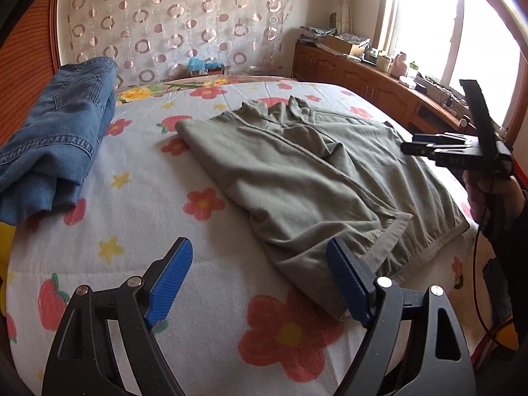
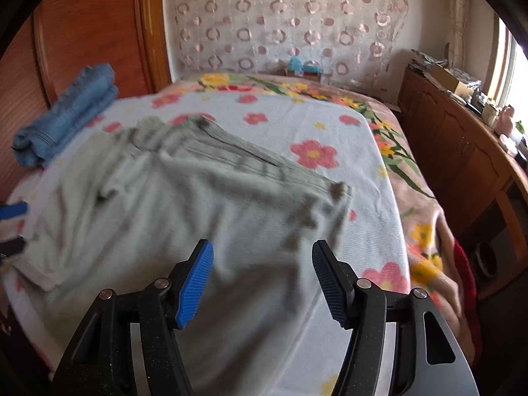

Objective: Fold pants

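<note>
Your olive-grey pants (image 1: 297, 171) lie spread on the flowered bedspread (image 1: 211, 297), roughly in the middle of the bed, with one layer already laid over another. Seen from your left wrist, a hemmed edge (image 1: 392, 231) runs toward the near right side, with an elastic band just behind it.

Your left gripper (image 1: 260, 283) hovers low at the near edge of the cloth, its fingers spread wide and holding nothing. The right blue pad (image 1: 346, 287) sits over the pants' nearest corner; you cannot tell whether it touches the fabric.

Your right gripper (image 2: 262, 279) hangs above the pants (image 2: 184, 198) with its fingers likewise released and empty. That view is blurred, so the folds under it are hard to read. From the left wrist view, the same gripper (image 1: 409, 148) shows in your hand at the right side, raised above the cloth.

A folded pair of blue jeans (image 1: 56, 142) rests well apart at the far left of the bed, near the wooden headboard (image 2: 92, 33).
</note>
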Available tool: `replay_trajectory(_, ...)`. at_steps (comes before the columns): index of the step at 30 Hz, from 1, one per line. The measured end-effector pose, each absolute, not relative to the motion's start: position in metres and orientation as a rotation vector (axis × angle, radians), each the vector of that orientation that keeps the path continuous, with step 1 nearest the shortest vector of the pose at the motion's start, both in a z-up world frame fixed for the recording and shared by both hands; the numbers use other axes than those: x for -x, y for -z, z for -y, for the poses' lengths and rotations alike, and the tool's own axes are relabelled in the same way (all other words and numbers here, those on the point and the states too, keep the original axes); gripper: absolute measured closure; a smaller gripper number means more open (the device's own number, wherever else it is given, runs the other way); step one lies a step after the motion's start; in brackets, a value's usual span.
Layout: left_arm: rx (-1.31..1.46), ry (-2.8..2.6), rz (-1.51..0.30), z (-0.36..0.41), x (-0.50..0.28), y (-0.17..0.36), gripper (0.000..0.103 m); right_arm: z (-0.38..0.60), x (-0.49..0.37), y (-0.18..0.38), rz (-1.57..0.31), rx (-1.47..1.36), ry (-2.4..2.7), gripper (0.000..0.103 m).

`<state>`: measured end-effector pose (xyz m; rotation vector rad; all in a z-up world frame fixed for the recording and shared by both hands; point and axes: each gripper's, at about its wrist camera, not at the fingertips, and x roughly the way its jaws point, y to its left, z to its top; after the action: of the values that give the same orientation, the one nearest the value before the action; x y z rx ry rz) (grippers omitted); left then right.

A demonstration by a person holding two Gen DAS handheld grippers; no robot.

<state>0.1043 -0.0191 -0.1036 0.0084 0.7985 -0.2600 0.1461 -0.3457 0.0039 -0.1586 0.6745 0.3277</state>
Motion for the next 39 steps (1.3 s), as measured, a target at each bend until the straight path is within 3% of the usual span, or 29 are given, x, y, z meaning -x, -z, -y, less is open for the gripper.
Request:
replay_trajectory(12,-0.013,0.259,-0.822,0.018,-0.093,0.117,0.019,0.266,-0.078,0.004,-0.652,0.124,-0.586,0.071)
replay_trajectory(32,0.000,0.262,-0.792,0.014,-0.089,0.117,0.019,0.236,-0.104,0.033,-0.744,0.071,-0.616,0.073)
replay_trajectory(36,0.005,0.261,-0.795,0.014,-0.089,0.117,0.019,0.231,-0.101,0.034,-0.746,0.065,-0.646,0.096)
replay_trajectory(39,0.033,0.261,-0.803,0.012,-0.089,0.115,0.019,0.229,-0.095,0.030,-0.706,0.095,-0.639,0.100)
